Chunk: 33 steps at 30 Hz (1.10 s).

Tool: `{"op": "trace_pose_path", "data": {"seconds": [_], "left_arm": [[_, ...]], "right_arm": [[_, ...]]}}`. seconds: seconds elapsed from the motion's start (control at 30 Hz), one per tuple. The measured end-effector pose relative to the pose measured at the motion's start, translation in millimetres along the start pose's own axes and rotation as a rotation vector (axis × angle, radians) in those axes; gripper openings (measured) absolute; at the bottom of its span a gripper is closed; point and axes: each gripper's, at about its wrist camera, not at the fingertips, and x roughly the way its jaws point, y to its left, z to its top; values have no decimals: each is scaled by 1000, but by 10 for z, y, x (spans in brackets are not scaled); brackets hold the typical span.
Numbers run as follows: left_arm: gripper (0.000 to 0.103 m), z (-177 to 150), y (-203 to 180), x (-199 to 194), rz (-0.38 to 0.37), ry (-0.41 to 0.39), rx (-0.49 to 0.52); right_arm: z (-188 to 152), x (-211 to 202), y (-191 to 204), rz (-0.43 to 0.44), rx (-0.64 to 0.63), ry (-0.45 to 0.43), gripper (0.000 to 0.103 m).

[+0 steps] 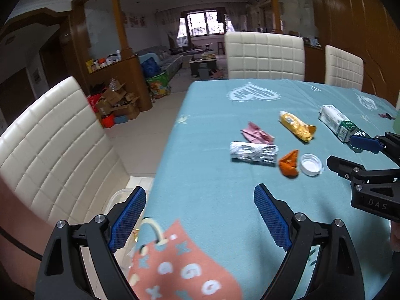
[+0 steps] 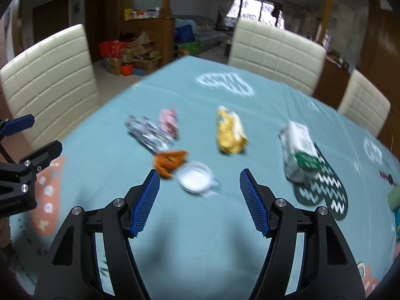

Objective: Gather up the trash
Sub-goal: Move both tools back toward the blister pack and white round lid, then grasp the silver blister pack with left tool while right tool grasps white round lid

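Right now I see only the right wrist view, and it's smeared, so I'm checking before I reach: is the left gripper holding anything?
Observer: No. The left gripper is open and empty, over the table's near left edge.
Operator: Any bin in sight?
Observer: Possibly. Something like a clear tub shows beside that edge, below the table top, next to the chair.
Operator: And the lid ahead of me?
Observer: In the sharp left view the lid lies open side up, just right of the orange wrapper.
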Motion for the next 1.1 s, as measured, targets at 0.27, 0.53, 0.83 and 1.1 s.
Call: {"op": "trace_pose_path", "data": {"seconds": [0.27,0.53,0.83,1.1], "left_arm": [[86,166,-339,192,-32,22,19],[86,213,-428,429,-25,67,23],[86,359,-530,651,-39,82,52],[86,477,-745,950,-72,117,65]], "right_arm": [[-106,265,-115,49,-19,61,67],[-60,588,-41,107,-32,107,67],[-8,670,-219,117,43,66,41],[-37,681,-522,149,142,74,41]]}}
